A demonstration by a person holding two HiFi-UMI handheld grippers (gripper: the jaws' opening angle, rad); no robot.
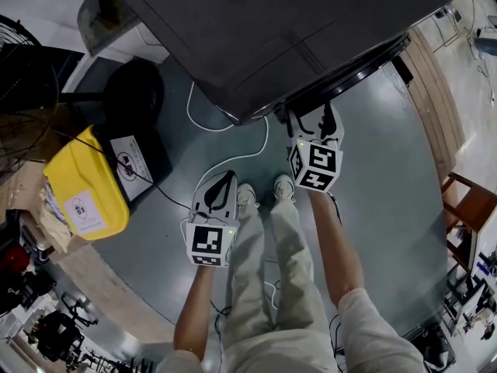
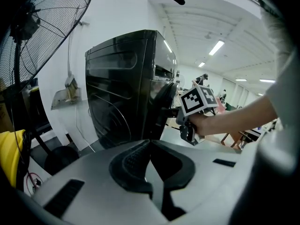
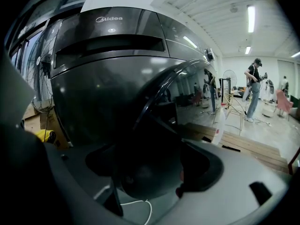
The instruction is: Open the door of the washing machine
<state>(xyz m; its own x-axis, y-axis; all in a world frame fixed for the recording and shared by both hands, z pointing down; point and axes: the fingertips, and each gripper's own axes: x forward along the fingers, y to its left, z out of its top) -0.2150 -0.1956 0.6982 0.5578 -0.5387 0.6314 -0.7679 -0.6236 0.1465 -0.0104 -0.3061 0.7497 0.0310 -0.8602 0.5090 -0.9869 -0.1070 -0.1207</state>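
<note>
The dark grey washing machine point(image 1: 256, 29) fills the top of the head view, and its front shows in the right gripper view point(image 3: 108, 69). Its round door point(image 1: 353, 72) stands a little out from the front, which is also seen from the side in the left gripper view point(image 2: 161, 102). My right gripper point(image 1: 311, 121) is at the door's edge; the dark door rim point(image 3: 150, 125) sits between its jaws, gripped point(image 3: 152, 158). My left gripper point(image 1: 221, 181) hangs lower and to the left, away from the machine, jaws closed together with nothing in them point(image 2: 150, 143).
A yellow bin point(image 1: 81, 193) and a standing fan's black base point(image 1: 133, 92) lie left of the machine. A white cable point(image 1: 233, 158) runs over the floor near the person's shoes point(image 1: 264, 193). A wooden chair point(image 1: 470, 208) stands at the right. A person point(image 3: 253, 86) stands far off.
</note>
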